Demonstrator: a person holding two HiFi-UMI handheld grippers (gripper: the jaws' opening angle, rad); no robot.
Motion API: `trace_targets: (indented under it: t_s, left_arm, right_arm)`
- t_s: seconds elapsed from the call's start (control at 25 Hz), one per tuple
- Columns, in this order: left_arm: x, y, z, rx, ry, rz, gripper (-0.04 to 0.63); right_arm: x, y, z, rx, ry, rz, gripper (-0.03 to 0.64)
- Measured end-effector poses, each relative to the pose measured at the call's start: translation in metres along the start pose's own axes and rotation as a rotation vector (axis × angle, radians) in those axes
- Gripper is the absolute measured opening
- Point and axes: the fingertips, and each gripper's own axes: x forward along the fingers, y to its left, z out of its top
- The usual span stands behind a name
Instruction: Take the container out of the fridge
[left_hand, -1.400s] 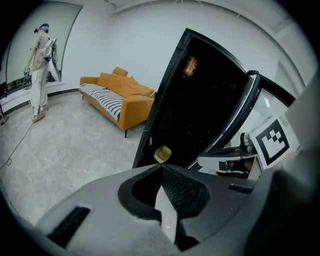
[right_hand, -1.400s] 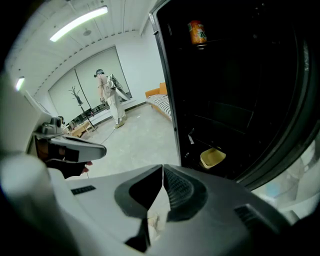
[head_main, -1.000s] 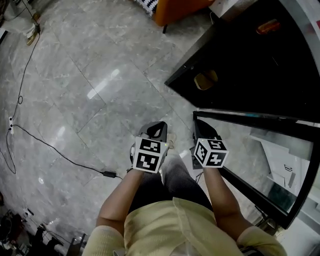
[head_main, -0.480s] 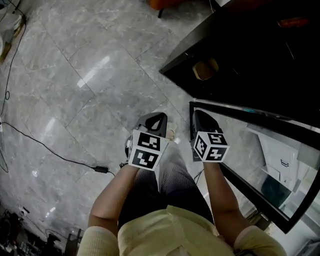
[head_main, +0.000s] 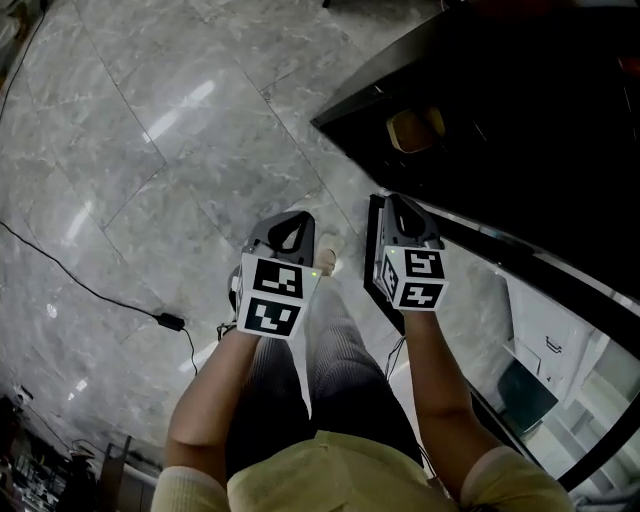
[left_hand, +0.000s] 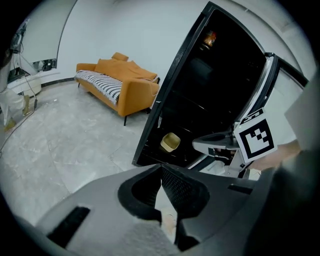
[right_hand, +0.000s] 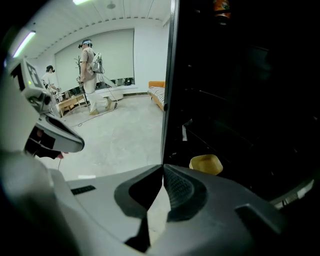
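Observation:
A small yellow container (head_main: 415, 128) sits low inside the dark, open fridge (head_main: 520, 110). It also shows in the left gripper view as the yellow container (left_hand: 170, 142), and in the right gripper view as the container (right_hand: 206, 164), just past the jaw tips. My left gripper (head_main: 287, 224) is shut and empty, out over the floor to the left of the fridge's opening. My right gripper (head_main: 401, 209) is shut too, with nothing in it, at the fridge's lower front edge and short of the container. Both pairs of jaws meet at their tips.
The fridge door (head_main: 560, 340) stands open at the right, with white shelves behind its glass. A black cable (head_main: 95, 288) runs over the grey tiled floor (head_main: 170, 150). An orange sofa (left_hand: 120, 82) stands further off. People (right_hand: 89, 60) stand at the far end of the room.
Both grippers have moved forward to the fridge, side by side. The fridge and its container now lie closer in the head view. Both grippers stay shut.

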Motion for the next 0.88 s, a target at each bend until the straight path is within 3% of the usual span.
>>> trace_targets:
  t_s: [0.6,0.88]
  left_arm:
    - [0.079,0.009,-0.018,-0.084,-0.04,0.058,0.021]
    - [0.106,0.025,-0.023,-0.073,-0.031,0.075,0.023]
  right_arm:
    - [0.091,-0.048,-0.028,-0.173,0.038,0.0,0.031]
    - [0.127,-0.07,-0.028,-0.213,0.031,-0.03,0.031]
